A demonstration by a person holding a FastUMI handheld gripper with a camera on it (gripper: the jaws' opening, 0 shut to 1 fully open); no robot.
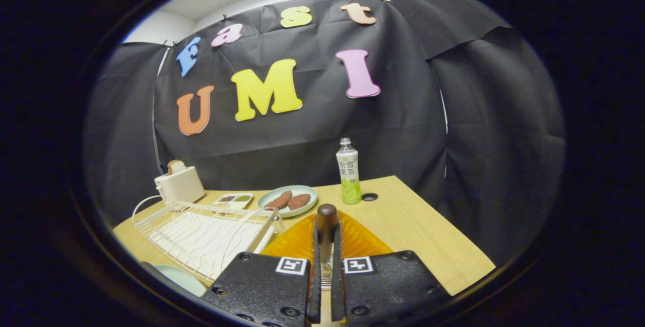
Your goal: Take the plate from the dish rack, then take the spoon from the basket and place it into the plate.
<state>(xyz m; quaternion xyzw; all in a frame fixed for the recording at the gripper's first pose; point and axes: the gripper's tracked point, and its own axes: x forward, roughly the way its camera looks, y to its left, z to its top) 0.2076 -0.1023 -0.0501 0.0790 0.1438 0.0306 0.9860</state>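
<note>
Bench [443, 246]: a wooden top is carrying everything in the scene; a small dark hole is showing in it beside the bottle.
Dish rack [201, 234]: a white wire rack is standing left of the gripper, with a pale tray under its wires; no plate is being held in the part of it that is visible.
Orange plate [360, 239]: a ribbed amber plate is lying flat on the bench directly beneath and just ahead of the fingers, touching the rack's near corner or just beside it; which cannot be told.
Gripper [325, 246]: the fingers are being held nearly together, clamped on the spoon from both sides.
Spoon [326, 218]: its dark, rounded wooden handle end is being gripped and is sticking up beyond the fingers, over the plate; the bowl end is hidden below.
Toaster [180, 183]: a white toaster with a slice in it is standing behind the rack.
Other things: a pale green plate with brown food [288, 200], a small sauce dish [233, 199] and a green tea bottle [347, 176] are standing beyond the orange plate.
Step in hand: judged as the last one, the spoon being carried over the plate.
Next move: a lowering until the spoon is resting in the plate's well, then an opening of the fingers, is being called for.
</note>
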